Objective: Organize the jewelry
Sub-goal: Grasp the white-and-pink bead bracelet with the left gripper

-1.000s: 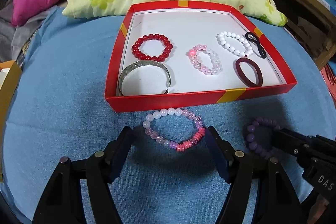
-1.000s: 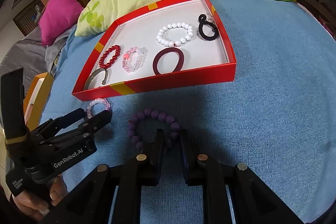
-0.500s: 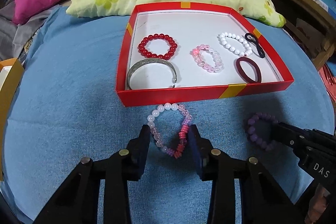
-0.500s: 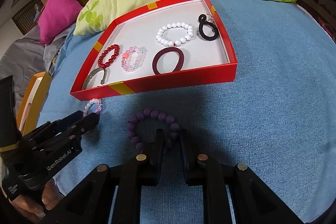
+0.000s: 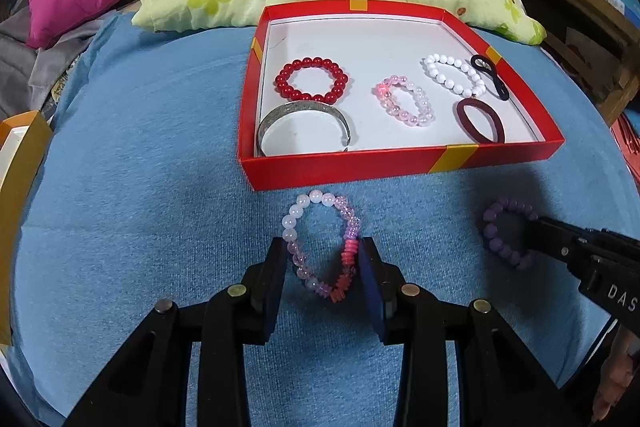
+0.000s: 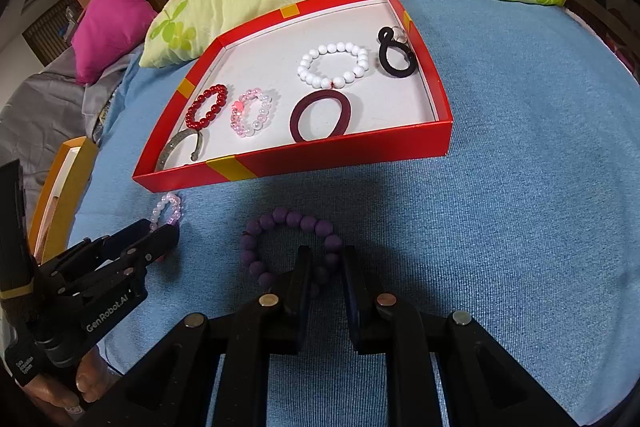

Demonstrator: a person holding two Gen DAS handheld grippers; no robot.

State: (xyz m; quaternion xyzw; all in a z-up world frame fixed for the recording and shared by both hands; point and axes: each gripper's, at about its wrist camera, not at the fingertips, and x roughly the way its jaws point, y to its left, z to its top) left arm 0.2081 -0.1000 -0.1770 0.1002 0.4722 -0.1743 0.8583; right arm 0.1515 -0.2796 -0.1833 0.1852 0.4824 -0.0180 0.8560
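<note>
Six pieces lie in the red box (image 5: pixel 400 167) at upper centre: one red bead bracelet (image 5: pixel 311 79), one silver cuff (image 5: pixel 306 125), one pink bead bracelet (image 5: pixel 406 101), one white bead bracelet (image 5: pixel 454 75), one maroon band (image 5: pixel 480 121) and one black loop (image 5: pixel 490 77). Two bracelets lie on the blue cloth (image 5: pixel 140 187) below it. The left gripper (image 5: pixel 322 253) pinches the pink-and-white bracelet (image 5: pixel 320 241) at lower centre. The right gripper (image 6: pixel 326 263) squeezes the purple bracelet (image 6: pixel 290 241).
</note>
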